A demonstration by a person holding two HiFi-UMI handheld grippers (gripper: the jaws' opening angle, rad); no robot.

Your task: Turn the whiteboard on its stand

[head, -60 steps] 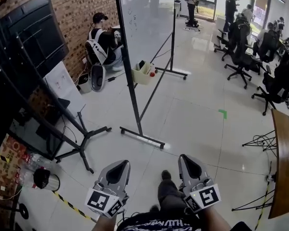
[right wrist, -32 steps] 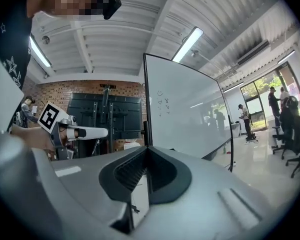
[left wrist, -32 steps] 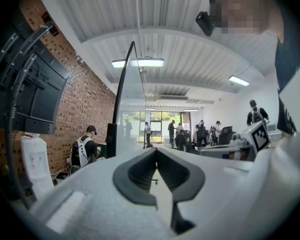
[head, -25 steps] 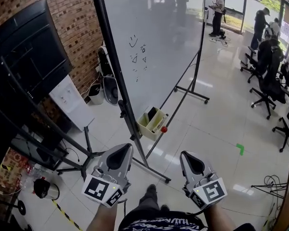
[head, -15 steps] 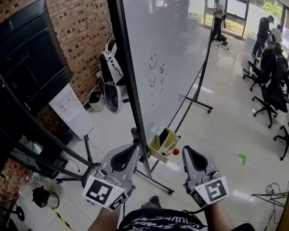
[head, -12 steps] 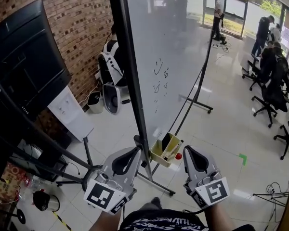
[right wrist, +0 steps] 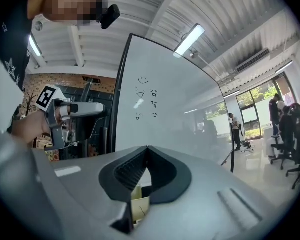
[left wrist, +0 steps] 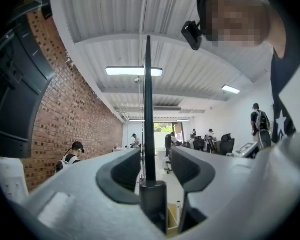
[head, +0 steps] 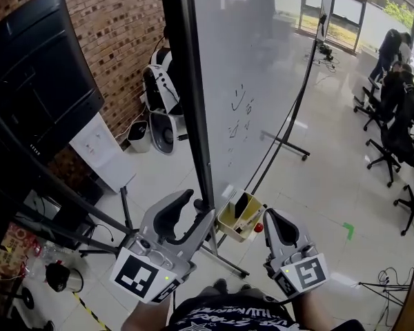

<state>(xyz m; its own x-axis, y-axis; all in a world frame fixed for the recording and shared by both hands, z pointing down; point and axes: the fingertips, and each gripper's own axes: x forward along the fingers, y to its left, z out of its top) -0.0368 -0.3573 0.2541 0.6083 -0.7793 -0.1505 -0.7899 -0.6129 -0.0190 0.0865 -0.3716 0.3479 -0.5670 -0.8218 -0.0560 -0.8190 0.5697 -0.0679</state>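
Both claws have closed in on the whiteboard (head: 262,81), which now rises straight ahead of them. Meanwhile the left claw (left wrist: 157,154) has just been opening, and the board's black side frame (left wrist: 148,109) stands between its jaws with a gap on either side, not yet clamped. The right claw (right wrist: 147,148) is closed on nothing, its tips together, with the yellow tray (head: 240,216) just ahead. Clamping the frame looks like the next step before any turning.

No readable text. Whiteboard (head: 262,61), just ahead of the right tool (head: 270,214), carries only marker doodles (right wrist: 145,98): smiley, triangle, illegible squiggles.
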